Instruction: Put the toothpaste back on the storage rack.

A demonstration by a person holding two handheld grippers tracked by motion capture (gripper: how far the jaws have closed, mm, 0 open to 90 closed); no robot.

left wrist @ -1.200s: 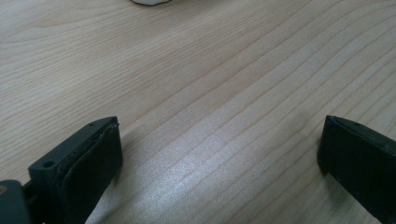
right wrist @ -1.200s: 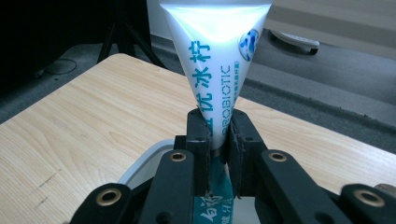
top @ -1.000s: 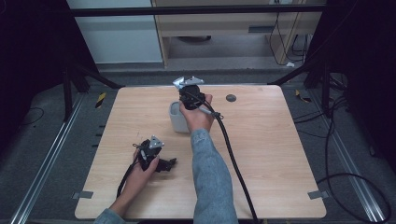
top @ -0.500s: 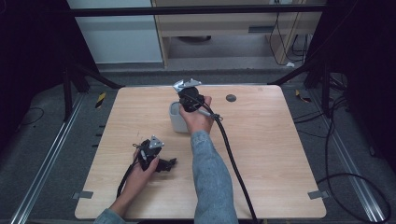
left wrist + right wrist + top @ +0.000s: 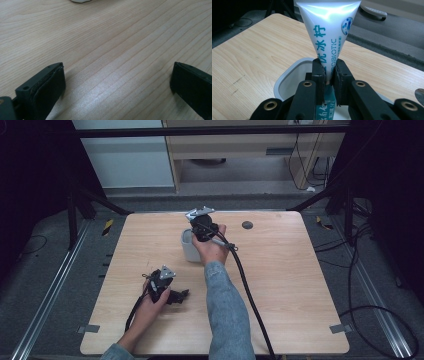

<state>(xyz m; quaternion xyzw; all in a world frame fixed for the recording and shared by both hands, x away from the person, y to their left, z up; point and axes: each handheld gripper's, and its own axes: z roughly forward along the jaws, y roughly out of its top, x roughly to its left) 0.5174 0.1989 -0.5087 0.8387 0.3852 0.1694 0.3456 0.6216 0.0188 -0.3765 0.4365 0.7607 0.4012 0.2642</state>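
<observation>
My right gripper (image 5: pixel 203 228) (image 5: pixel 328 65) is shut on a white toothpaste tube (image 5: pixel 327 30) with blue print. It grips the tube at its narrow part, the wide flat end pointing up and away. The tube's lower end dips into a white cup (image 5: pixel 188 248) (image 5: pixel 284 75) that stands upright at the table's middle back. My left gripper (image 5: pixel 180 296) (image 5: pixel 117 75) rests low on the wooden table (image 5: pixel 280 285) at the front left, open, with bare wood between its jaws.
A small dark round disc (image 5: pixel 247 225) lies on the table behind and right of the cup. The right gripper's black cable (image 5: pixel 250 295) runs across the table to the front edge. A cabinet and dark frame legs stand beyond the far edge.
The right gripper with the tube has shifted slightly toward the person, over the cup. The left gripper has not moved.
</observation>
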